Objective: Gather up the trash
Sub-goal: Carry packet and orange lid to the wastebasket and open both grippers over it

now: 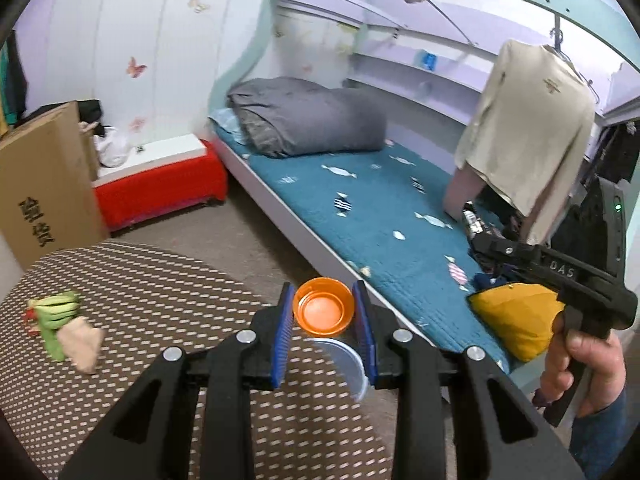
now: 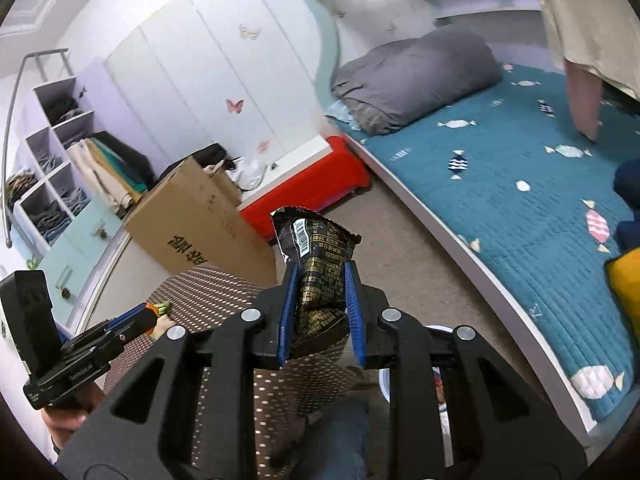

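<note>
My left gripper [image 1: 324, 306] is shut on an orange plastic cup [image 1: 323, 306], held above the edge of the round brown dotted table [image 1: 160, 320]. A clear plastic lid or cup [image 1: 348, 368] shows just below it. A green wrapper [image 1: 56, 314] and a crumpled beige tissue [image 1: 82, 344] lie on the table at the left. My right gripper [image 2: 320, 276] is shut on a black and gold snack wrapper [image 2: 316, 256], held up above the table [image 2: 224, 292]. The right gripper also shows at the right of the left wrist view [image 1: 480, 240].
A bed with a teal quilt [image 1: 380, 208] and a grey duvet [image 1: 308, 120] runs along the right. A cardboard box [image 1: 44, 184] and a red bench [image 1: 160, 188] stand beyond the table. A yellow cushion [image 1: 516, 320] lies on the bed's near end.
</note>
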The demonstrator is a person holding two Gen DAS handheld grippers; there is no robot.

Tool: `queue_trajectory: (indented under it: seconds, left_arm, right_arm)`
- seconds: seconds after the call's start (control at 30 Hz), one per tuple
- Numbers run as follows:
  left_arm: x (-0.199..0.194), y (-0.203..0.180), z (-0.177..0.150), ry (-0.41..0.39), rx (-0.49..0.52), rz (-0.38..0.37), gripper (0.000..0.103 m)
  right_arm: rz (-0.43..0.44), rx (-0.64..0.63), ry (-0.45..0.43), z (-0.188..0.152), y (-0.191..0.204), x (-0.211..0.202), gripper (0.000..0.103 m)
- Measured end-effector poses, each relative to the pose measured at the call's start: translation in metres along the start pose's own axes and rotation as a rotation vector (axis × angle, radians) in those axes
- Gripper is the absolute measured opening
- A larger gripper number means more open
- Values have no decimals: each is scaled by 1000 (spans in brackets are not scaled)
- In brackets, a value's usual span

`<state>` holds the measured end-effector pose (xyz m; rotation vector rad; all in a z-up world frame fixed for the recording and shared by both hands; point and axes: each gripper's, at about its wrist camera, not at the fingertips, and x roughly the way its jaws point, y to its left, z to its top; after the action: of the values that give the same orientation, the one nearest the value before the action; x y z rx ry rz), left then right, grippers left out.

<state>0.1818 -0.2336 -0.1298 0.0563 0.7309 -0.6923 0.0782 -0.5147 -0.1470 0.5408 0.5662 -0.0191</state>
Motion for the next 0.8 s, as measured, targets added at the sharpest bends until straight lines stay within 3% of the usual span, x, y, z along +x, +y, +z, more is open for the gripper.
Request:
queue_trajectory:
  seconds: [0.27, 0.73, 0.77, 0.8]
  left_arm:
    - [66, -32, 3, 134, -4, -86, 29]
    - [172, -53, -11, 369, 61, -76, 30]
    - [179, -52, -12, 389, 65, -70, 39]
    - [183, -51, -12, 403, 66, -63, 63]
  right_arm:
    - [-34, 75, 65, -5, -39, 28, 23]
    - [-67, 202, 217, -28, -96, 102, 25]
    - [-70, 214, 230, -30, -100, 108, 26]
    - [-78, 225, 243, -31, -103, 114, 27]
